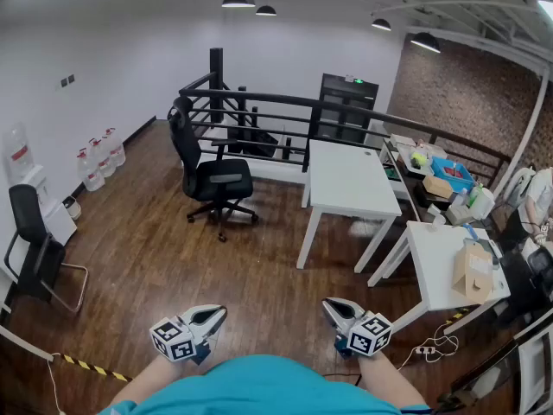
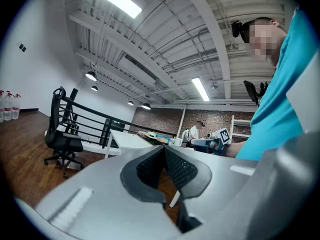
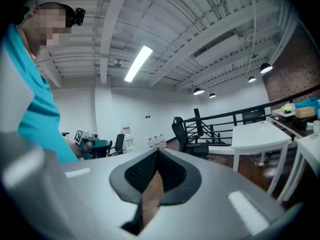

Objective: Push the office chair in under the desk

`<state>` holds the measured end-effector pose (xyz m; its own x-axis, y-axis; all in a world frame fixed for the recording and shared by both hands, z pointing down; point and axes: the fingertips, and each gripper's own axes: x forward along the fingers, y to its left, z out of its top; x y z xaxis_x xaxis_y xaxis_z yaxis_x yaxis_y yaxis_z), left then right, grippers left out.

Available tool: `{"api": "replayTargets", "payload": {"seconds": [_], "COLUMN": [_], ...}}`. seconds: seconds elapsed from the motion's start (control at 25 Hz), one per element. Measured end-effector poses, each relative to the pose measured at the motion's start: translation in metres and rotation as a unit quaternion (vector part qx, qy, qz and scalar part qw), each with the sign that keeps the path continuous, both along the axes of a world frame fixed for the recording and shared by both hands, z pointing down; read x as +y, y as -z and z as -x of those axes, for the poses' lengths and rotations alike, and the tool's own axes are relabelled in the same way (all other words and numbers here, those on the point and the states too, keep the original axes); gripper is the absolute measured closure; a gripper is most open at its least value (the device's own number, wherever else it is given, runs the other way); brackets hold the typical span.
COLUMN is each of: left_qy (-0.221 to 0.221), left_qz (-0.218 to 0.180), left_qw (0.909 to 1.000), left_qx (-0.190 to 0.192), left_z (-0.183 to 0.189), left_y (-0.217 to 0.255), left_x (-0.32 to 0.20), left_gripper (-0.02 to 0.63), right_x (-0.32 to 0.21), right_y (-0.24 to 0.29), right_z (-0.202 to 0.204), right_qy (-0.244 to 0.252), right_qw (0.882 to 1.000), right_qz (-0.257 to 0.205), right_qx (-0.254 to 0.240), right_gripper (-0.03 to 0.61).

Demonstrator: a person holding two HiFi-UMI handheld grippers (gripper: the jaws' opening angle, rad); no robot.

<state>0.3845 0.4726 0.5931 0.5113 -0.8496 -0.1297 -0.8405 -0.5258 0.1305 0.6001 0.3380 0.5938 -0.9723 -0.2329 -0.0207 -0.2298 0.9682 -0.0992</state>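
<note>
Well, just right of the white worktop, a blue bin sits on a cluttered table, holding something reddish too small to tell, and a brown paper bag stands upright on a smaller white table. Far left of the worktop, clear water jugs line the wall. The black office chair stands left of the worktop, apart from it and not under it, well ahead of both grippers. The left gripper and right gripper sit low by the person's body, jaws closed together on nothing.
</note>
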Motion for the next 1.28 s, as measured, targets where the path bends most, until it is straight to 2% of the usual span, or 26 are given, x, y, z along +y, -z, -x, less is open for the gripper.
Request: {"api": "replayTargets", "payload": {"seconds": [0.24, 0.36, 0.48, 0.6, 0.76, 0.96, 1.16, 1.28], "left_qy": [0.016, 0.036, 0.048, 0.059, 0.054, 0.039, 0.045, 0.048], "left_qz": [0.017, 0.029, 0.029, 0.023, 0.012, 0.005, 0.007, 0.008], "left_qw": [0.9997, 0.9987, 0.9983, 0.9979, 0.9981, 0.9992, 0.9989, 0.9987], "left_qx": [0.005, 0.021, 0.011, 0.017, 0.026, -0.006, 0.005, 0.012], "left_z": [-0.024, -0.01, 0.02, 0.073, 0.165, 0.275, 0.359, 0.398], "left_y": [0.001, -0.006, -0.01, -0.015, -0.016, -0.014, -0.011, -0.015], "left_x": [-0.03, -0.032, -0.027, -0.026, -0.025, -0.024, -0.056, -0.089], "left_gripper": [0.588, 0.588, 0.588, 0.588, 0.588, 0.588, 0.588, 0.588], "right_x": [-0.037, -0.048, -0.052, -0.054, -0.054, -0.052, -0.083, -0.121], "right_y": [0.013, 0.007, 0.004, 0.004, 0.017, 0.017, 0.014, 0.008], "right_z": [-0.006, 0.016, 0.051, 0.104, 0.196, 0.305, 0.383, 0.419], "right_qy": [0.03, 0.05, 0.065, 0.074, 0.069, 0.062, 0.062, 0.057], "right_qw": [1.0, 0.999, 0.998, 0.997, 0.998, 0.998, 0.998, 0.998], "right_qz": [0.002, 0.009, 0.015, 0.008, 0.0, -0.003, 0.008, 0.013], "right_qx": [-0.001, 0.005, 0.011, 0.016, 0.013, 0.012, 0.022, 0.028], "right_gripper": [0.578, 0.578, 0.578, 0.578, 0.578, 0.578, 0.578, 0.578]}}
